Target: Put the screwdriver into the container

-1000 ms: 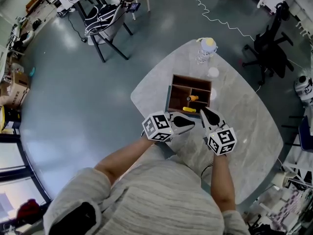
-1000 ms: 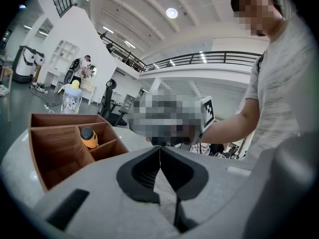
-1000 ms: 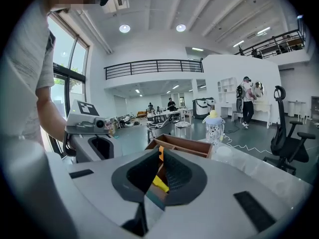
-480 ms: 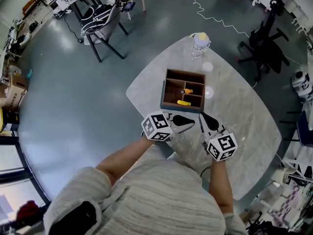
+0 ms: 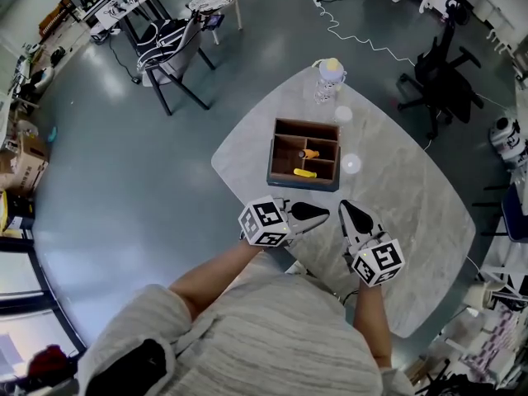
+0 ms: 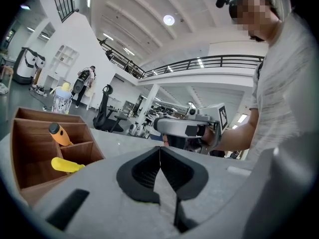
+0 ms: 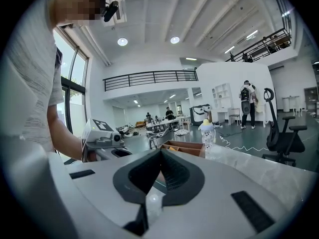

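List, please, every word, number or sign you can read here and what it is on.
None can be read in any view.
On the left gripper and the right gripper: only black-and-white square markers, no letters.
The bottle: any print is too small to read.
The container: no label shows.

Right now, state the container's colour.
The container is wood-brown, clearest in the left gripper view.

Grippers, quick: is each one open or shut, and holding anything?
Left gripper: shut, holding nothing.
Right gripper: shut, holding nothing.
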### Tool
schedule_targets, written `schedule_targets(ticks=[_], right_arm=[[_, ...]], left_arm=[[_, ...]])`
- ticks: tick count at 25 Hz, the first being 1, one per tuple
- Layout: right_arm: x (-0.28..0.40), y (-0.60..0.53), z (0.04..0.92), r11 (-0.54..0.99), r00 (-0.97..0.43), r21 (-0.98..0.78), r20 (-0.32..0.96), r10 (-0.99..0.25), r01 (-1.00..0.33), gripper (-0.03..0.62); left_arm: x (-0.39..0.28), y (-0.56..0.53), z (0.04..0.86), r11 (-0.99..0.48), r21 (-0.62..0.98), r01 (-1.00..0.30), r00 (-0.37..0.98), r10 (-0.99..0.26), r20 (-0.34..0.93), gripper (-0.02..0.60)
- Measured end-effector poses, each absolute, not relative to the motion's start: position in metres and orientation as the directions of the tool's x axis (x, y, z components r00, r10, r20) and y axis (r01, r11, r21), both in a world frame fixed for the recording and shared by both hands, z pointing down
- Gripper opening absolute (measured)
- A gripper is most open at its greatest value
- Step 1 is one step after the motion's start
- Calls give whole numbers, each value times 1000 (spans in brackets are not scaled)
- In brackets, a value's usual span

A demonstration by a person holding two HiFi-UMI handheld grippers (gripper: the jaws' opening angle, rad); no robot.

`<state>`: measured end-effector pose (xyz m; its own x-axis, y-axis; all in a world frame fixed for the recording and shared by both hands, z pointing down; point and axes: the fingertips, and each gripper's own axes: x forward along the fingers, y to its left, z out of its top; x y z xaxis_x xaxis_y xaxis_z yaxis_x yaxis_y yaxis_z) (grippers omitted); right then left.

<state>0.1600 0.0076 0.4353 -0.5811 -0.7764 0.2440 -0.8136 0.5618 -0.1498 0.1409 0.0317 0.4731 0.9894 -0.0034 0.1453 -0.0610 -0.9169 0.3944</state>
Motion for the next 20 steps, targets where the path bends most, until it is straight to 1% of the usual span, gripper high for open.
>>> schedule_targets(ticks=[9, 20], right_arm=[[179, 32, 412, 552, -566, -124, 186, -804, -825, 11], [179, 52, 389, 552, -564, -118, 137, -814, -825, 11]], left_arm=[[146, 43, 448, -931, 360, -66, 992, -24, 120, 15], [148, 44, 406, -953, 296, -67, 997, -57, 45, 17]])
